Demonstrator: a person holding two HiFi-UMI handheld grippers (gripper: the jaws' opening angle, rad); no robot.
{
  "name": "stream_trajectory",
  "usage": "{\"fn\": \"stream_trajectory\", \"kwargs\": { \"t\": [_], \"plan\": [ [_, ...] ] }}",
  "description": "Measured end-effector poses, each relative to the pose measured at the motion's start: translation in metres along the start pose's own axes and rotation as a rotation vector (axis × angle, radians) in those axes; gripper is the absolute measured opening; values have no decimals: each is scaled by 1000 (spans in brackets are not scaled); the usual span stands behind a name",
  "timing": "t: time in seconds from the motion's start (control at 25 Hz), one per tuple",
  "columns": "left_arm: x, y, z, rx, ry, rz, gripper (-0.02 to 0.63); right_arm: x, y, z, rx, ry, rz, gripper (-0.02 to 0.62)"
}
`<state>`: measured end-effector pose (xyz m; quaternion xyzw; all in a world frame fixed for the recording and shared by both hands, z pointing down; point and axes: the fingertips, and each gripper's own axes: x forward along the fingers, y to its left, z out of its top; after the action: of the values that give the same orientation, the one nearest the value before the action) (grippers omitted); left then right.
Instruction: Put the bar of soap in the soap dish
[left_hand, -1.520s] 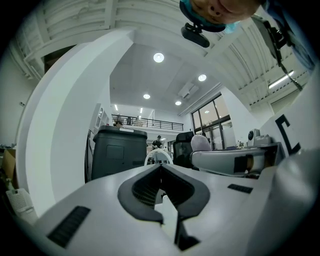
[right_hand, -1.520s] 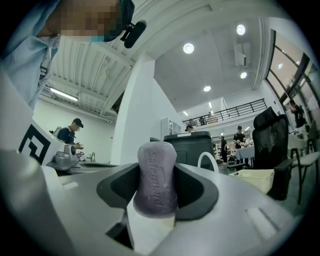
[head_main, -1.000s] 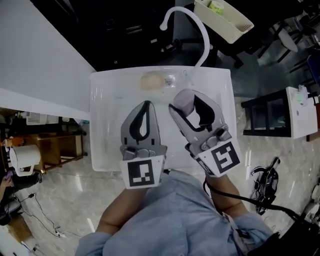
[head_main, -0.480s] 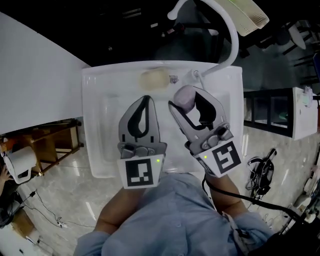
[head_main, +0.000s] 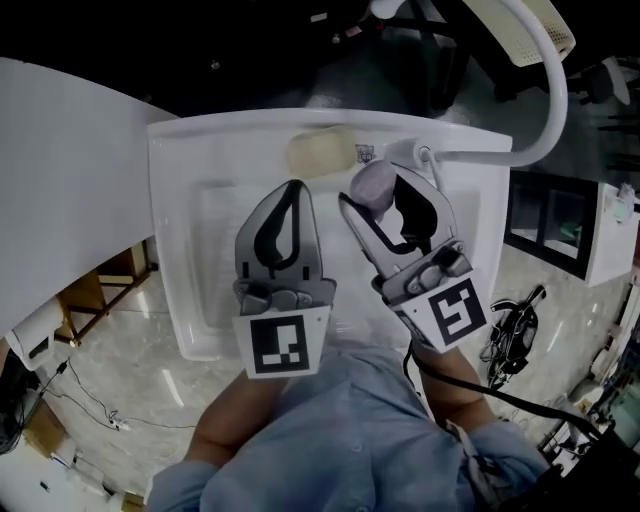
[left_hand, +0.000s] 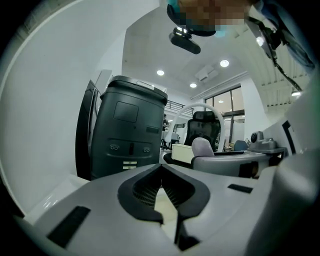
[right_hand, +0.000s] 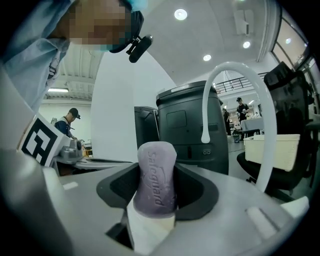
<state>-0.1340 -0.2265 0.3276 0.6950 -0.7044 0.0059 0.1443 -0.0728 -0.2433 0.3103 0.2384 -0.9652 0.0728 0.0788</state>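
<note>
White sink (head_main: 170, 250) fills the floor below you, with the beige soap dish (head_main: 320, 152) on its far rim (contents unclear). Your right gripper (head_main: 377, 190) clamps the purple bar of soap (head_main: 366, 186) upright, just near-right of the dish. Your left gripper (head_main: 291, 195) is closed on nothing.

head: steeply down, sink (head_main: 170, 250) | gripper views: level, close; share faucet (right_hand: 235, 65)

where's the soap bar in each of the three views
Head view: the soap bar is upper middle, held by the right gripper over the sink.
Left gripper view: the soap bar is a small purple lump right of centre.
Right gripper view: the soap bar is dead centre, upright between the jaws.
Shared landmark: the curved white tap.
</note>
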Motion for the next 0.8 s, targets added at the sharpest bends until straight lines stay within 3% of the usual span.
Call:
{"fn": "stream_trajectory", "kwargs": {
  "t": [0.8],
  "plan": [
    [23,50,-60,-85,129,49,8,57,-7,-81,13,153,36,202]
  ]
}}
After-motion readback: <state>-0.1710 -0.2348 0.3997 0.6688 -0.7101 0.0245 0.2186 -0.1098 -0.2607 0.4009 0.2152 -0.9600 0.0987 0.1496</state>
